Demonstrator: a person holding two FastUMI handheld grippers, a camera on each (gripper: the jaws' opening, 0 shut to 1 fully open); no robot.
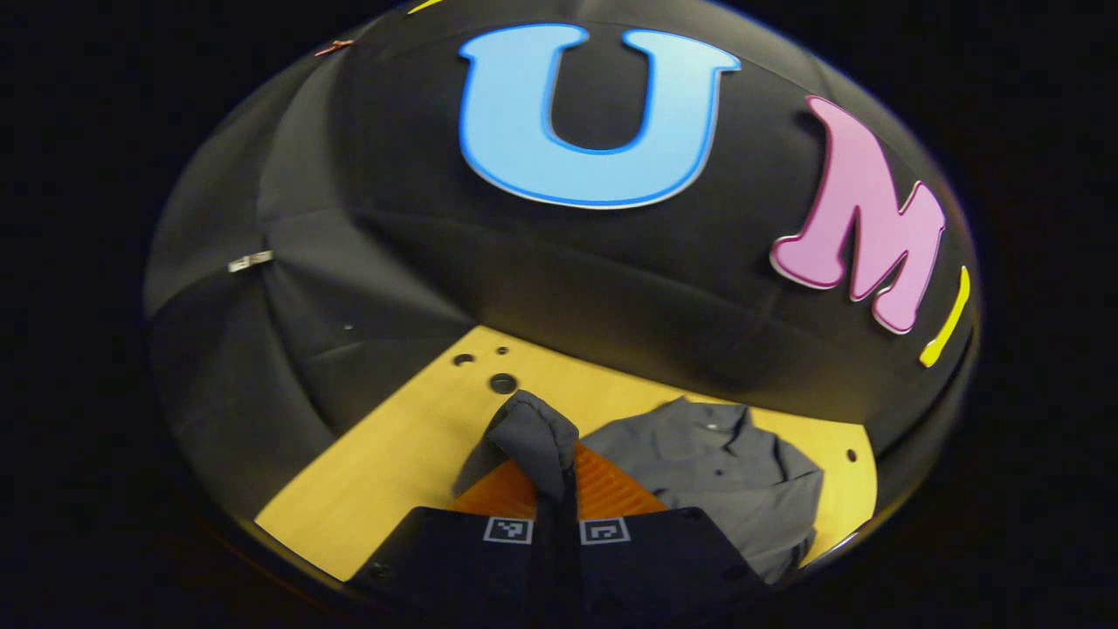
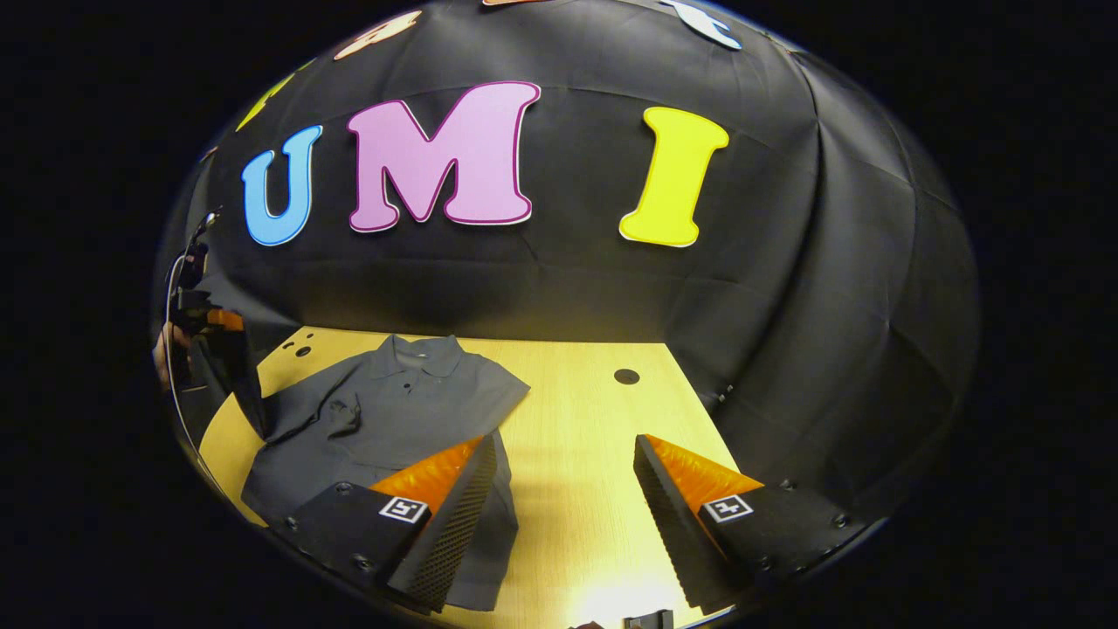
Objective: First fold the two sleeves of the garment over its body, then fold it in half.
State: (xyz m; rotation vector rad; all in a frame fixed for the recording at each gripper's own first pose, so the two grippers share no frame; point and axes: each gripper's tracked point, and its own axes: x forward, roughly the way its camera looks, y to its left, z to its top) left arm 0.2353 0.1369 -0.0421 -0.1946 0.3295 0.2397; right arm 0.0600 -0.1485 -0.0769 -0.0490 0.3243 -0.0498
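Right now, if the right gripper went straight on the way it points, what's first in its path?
Probably bare table: the right gripper is open, with wood showing between its fingers. The grey shirt lies off to the left of that line, one finger overlapping its hem. Past the table edge comes the booth wall; depth is unclear.

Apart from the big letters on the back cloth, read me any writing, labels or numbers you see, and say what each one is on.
No readable words or numbers.
Left gripper: two square black-and-white marker tags, patterns not text.
Right gripper: one such tag on each finger, also patterns not text.
Shirt: a small pale label inside the collar, too small to read.
Table: bare wood with holes, no writing.
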